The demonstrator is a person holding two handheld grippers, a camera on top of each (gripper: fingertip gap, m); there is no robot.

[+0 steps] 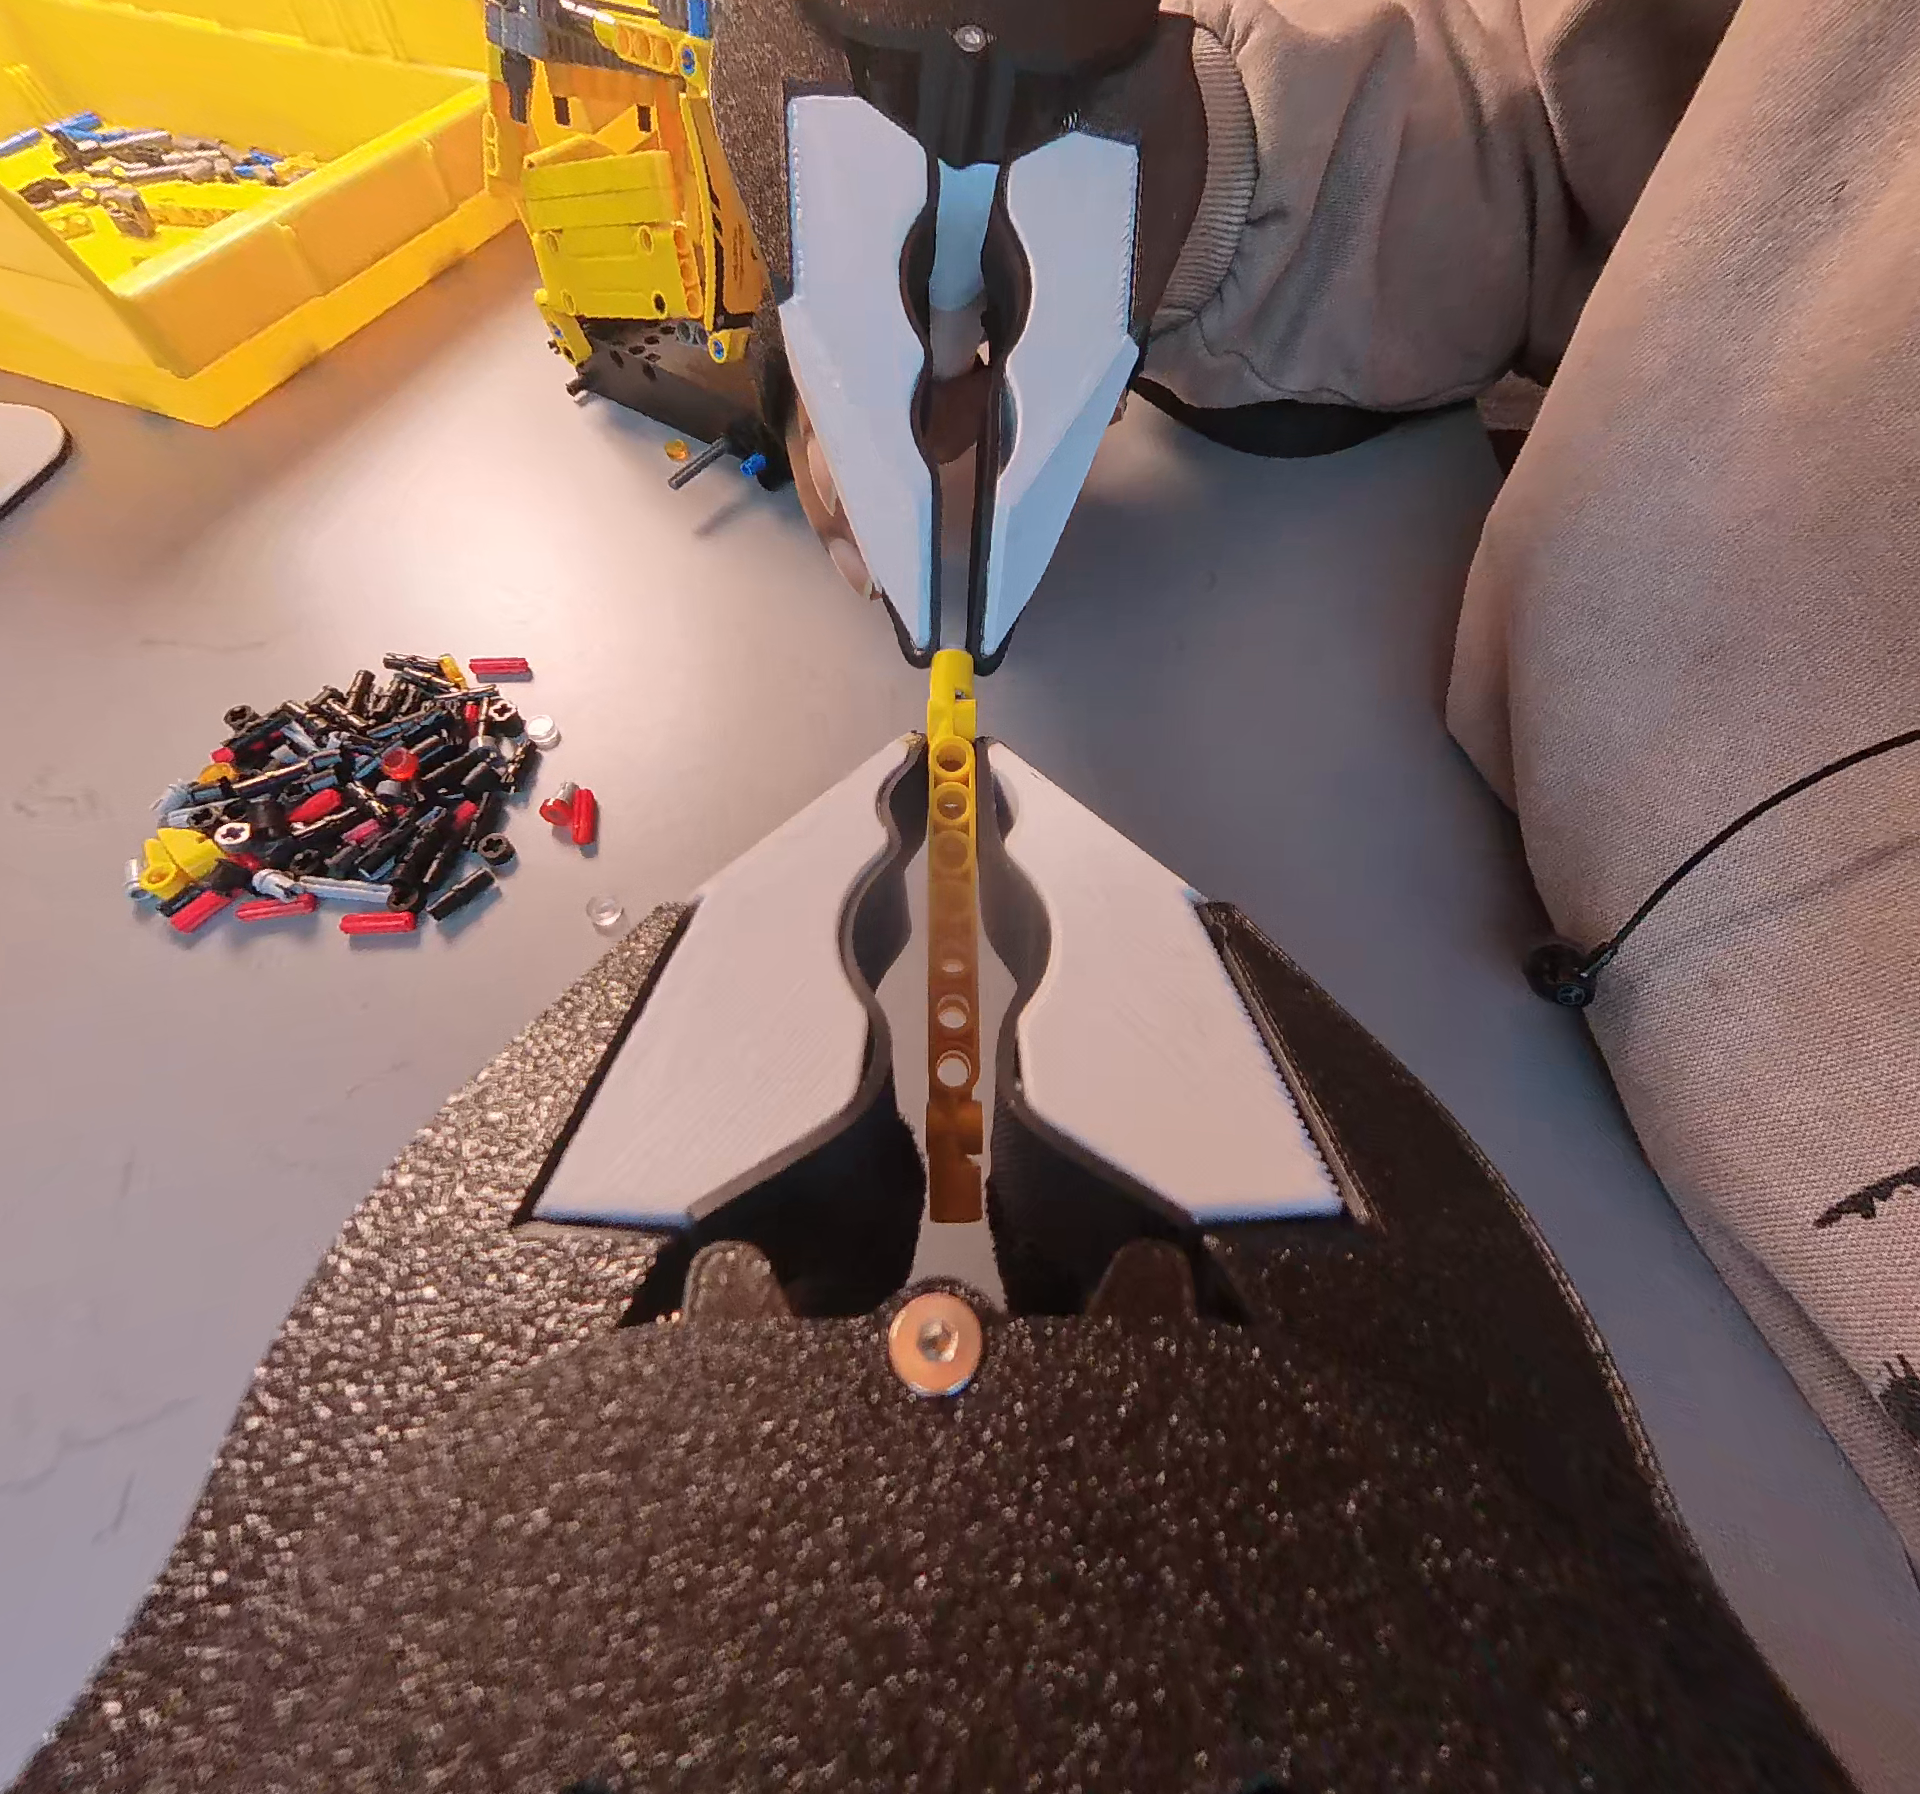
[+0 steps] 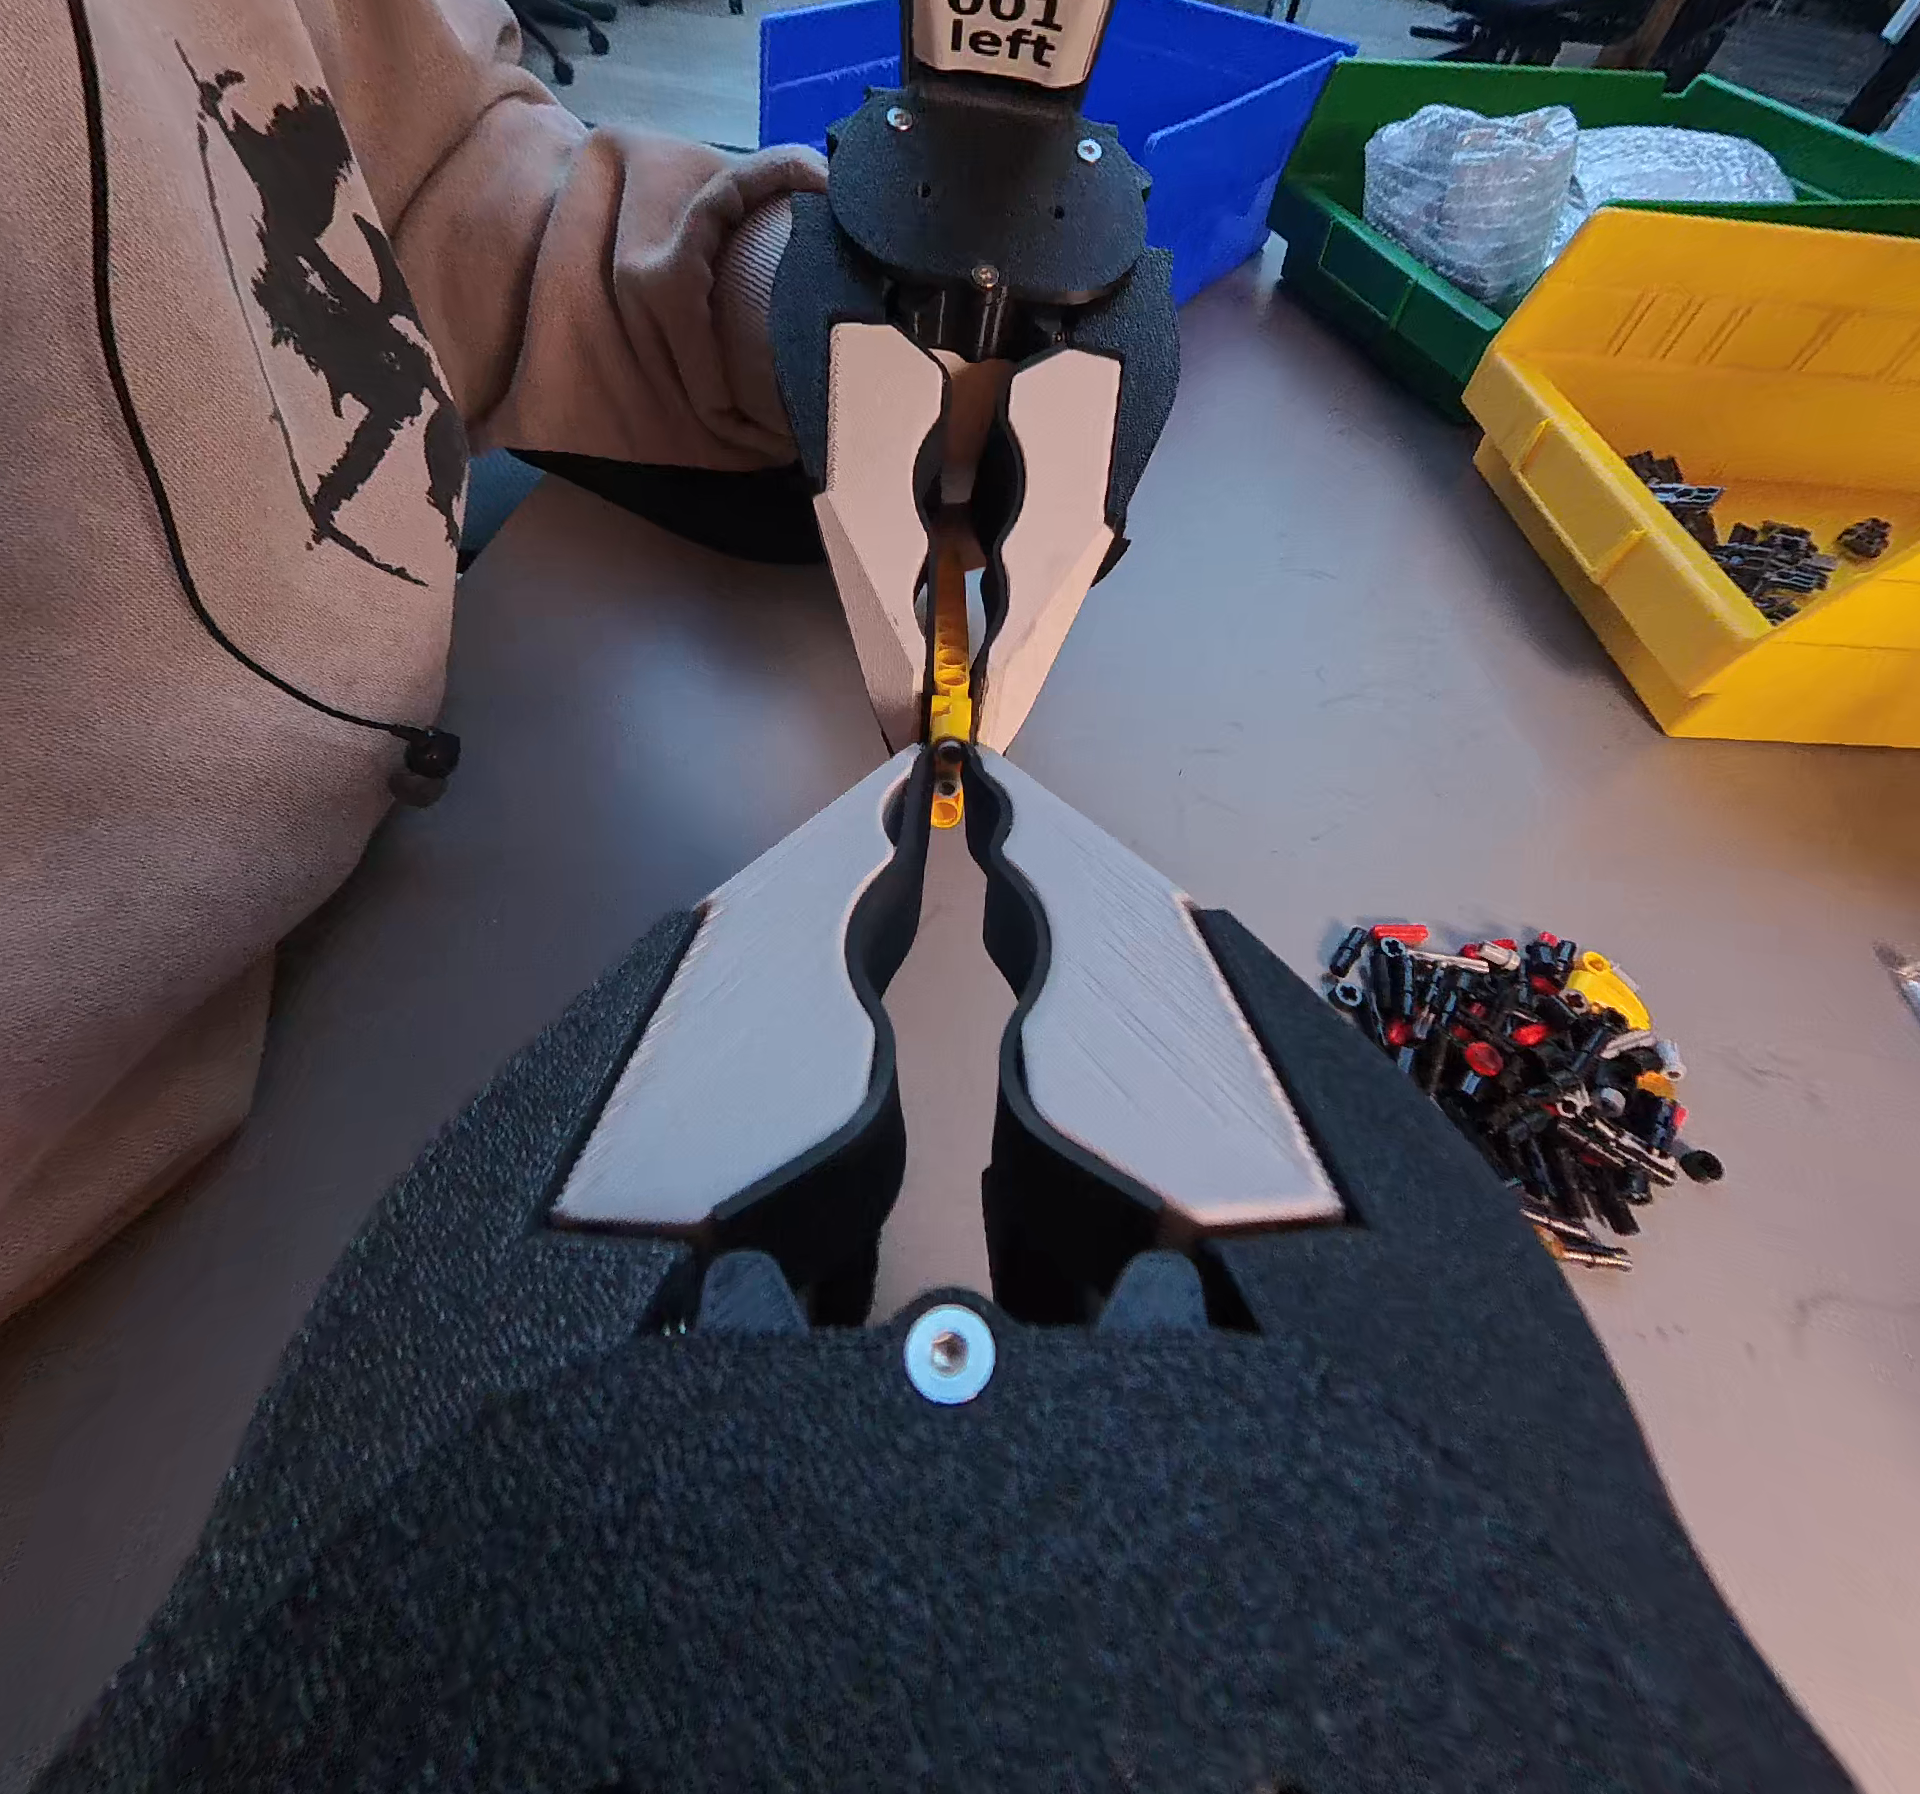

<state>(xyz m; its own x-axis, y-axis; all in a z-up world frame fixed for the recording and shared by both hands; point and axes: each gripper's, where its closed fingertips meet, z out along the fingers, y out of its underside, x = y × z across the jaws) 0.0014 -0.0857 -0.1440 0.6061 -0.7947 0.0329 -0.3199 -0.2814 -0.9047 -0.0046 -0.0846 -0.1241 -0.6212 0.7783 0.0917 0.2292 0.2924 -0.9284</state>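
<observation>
**Two grippers meeting tip to tip on one yellow beam**

Nearest the lens in the left wrist view, the left gripper is seen with its pale fingers drawn in against a long yellow perforated beam, which runs down the middle of the frame between them and is pinched near the tips. The beam's far end juts just beyond those tips, and there the right gripper is met, coming down from the top of the frame; its jaws are narrowed almost together, and the beam end sits right at them.

In the right wrist view the same meeting is shown from the other side. The right gripper fills the lower frame, its jaws closed on a small yellow and black connector piece at the beam's end, while the left gripper reaches down from above with the beam held lengthwise between its fingers. A white label is carried on the handle above it.

Everything is held over a grey table. A loose pile of small pins — black, red, grey and a few yellow — lies at centre left of the left view and at centre right of the right view. A partly built yellow model stands at upper left beside yellow bins. Blue, green and yellow bins are ranged across the upper right of the right view. A beige sweatshirt sleeve is seen behind the left gripper.
</observation>
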